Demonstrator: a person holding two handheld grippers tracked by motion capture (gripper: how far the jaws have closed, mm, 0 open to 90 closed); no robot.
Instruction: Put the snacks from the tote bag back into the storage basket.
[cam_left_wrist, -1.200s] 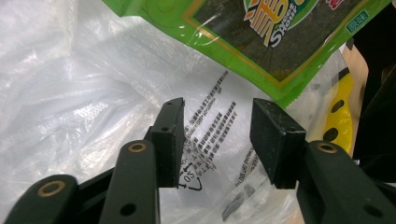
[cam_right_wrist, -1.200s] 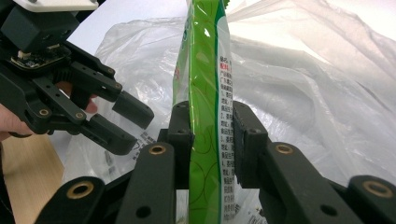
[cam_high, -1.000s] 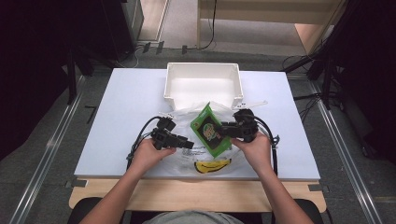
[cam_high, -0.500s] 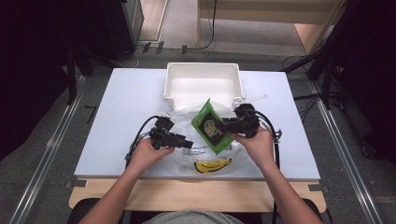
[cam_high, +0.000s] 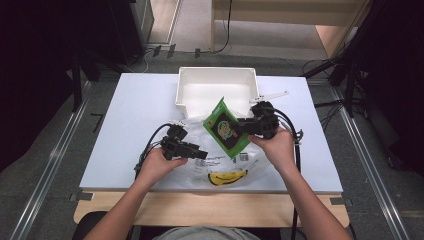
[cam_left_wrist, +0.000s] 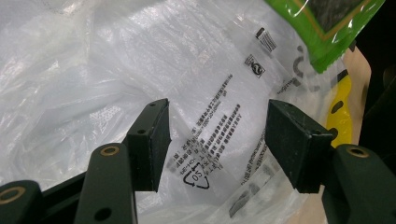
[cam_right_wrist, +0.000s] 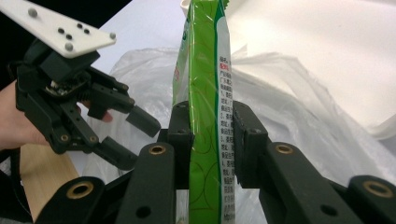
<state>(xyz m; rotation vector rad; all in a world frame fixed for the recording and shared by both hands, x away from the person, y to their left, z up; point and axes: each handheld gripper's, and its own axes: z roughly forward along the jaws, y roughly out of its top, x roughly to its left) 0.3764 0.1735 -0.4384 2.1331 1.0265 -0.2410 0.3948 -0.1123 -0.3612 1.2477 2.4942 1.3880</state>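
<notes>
The right gripper (cam_high: 246, 128) holds a green packet (cam_high: 226, 128) above a clear plastic bag (cam_high: 220, 162), near the left gripper (cam_high: 202, 153).

green packet (cam_left_wrist: 327, 28) cut off by frame edge

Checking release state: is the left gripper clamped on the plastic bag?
No: in the left gripper view the left gripper stands open, its pads apart above the clear plastic bag, pinching none of it.

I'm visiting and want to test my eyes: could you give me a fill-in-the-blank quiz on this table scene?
1. The right gripper is shut on a ____ snack pack.
2. The left gripper stands ____ above the clear plastic bag.
3. Behind the bag sits a white ____.
4. The yellow picture on the bag shows a ____.

Missing words: green; open; bin; banana
</notes>
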